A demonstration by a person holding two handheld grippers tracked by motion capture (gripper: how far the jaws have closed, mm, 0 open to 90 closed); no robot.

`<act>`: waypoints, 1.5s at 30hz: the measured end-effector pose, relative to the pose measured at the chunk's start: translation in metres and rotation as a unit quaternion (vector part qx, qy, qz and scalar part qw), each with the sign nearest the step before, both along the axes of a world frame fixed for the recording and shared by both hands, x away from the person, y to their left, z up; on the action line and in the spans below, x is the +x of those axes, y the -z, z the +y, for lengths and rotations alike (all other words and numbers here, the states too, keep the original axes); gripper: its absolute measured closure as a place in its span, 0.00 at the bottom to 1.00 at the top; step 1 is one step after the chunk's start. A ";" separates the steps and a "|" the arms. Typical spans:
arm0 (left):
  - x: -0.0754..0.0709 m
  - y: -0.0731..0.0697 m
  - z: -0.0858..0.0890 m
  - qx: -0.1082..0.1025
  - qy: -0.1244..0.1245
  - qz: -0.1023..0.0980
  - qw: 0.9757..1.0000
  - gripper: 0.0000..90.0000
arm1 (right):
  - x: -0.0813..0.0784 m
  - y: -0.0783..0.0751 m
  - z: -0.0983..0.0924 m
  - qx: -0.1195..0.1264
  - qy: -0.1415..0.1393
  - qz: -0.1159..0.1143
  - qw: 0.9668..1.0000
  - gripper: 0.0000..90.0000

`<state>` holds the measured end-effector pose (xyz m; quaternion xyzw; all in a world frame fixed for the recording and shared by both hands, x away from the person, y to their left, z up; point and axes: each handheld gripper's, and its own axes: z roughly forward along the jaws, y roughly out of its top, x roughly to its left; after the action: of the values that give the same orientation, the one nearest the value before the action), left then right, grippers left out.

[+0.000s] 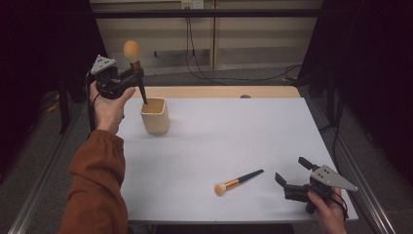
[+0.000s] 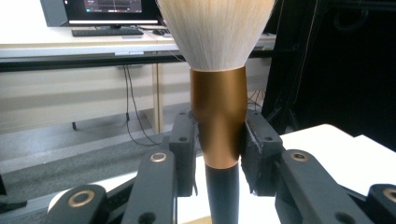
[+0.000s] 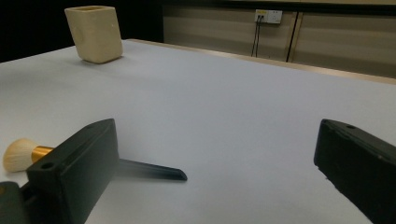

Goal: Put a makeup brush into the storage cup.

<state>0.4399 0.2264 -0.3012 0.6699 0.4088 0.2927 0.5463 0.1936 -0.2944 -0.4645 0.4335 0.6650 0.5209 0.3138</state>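
A large makeup brush (image 1: 132,57) stands upright, tan bristles up, with my left gripper (image 1: 130,78) shut on its copper ferrule (image 2: 218,116). The brush's black handle tip dips into the mouth of a cream square cup (image 1: 156,116) at the table's back left. In the left gripper view my left gripper (image 2: 218,140) has both pads pressed against the ferrule. A second, smaller brush (image 1: 237,182) lies flat near the front edge. Just right of it my right gripper (image 1: 290,168) rests open with nothing between its jaws. The right gripper view has that brush (image 3: 28,153) by the left jaw of my right gripper (image 3: 215,163) and the cup (image 3: 95,32) far off.
A white sheet (image 1: 219,141) covers the table, with a wooden strip (image 1: 219,91) along the back edge. Cables (image 1: 204,73) trail over the floor behind. Dark frames stand at both sides. A desk with a monitor (image 2: 102,9) stands beyond the table.
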 end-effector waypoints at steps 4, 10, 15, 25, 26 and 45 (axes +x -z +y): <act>0.004 0.009 -0.002 -0.001 -0.006 0.003 1.000 0.76 | 0.000 0.000 -0.001 -0.003 -0.001 -0.005 1.000 0.00; 0.007 0.020 0.002 0.002 -0.008 0.002 1.000 0.76 | 0.000 0.000 -0.001 0.000 0.002 -0.002 1.000 0.00; 0.009 0.027 0.002 0.004 -0.008 0.002 1.000 0.76 | 0.000 0.000 0.000 0.000 -0.001 0.000 1.000 0.00; 0.014 0.046 -0.002 0.006 -0.010 0.015 1.000 0.76 | -0.001 0.000 0.000 -0.001 -0.002 0.000 1.000 0.00; 0.014 0.046 -0.002 0.006 -0.010 0.015 1.000 0.76 | -0.001 0.000 0.000 -0.001 -0.002 0.000 1.000 0.00; 0.014 0.074 -0.008 0.007 -0.002 0.031 0.999 0.76 | -0.001 0.001 0.001 -0.004 -0.003 0.002 1.000 0.00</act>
<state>0.4543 0.2182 -0.3756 0.6819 0.4248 0.2754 0.5279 0.1927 -0.2934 -0.4655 0.4313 0.6689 0.5184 0.3127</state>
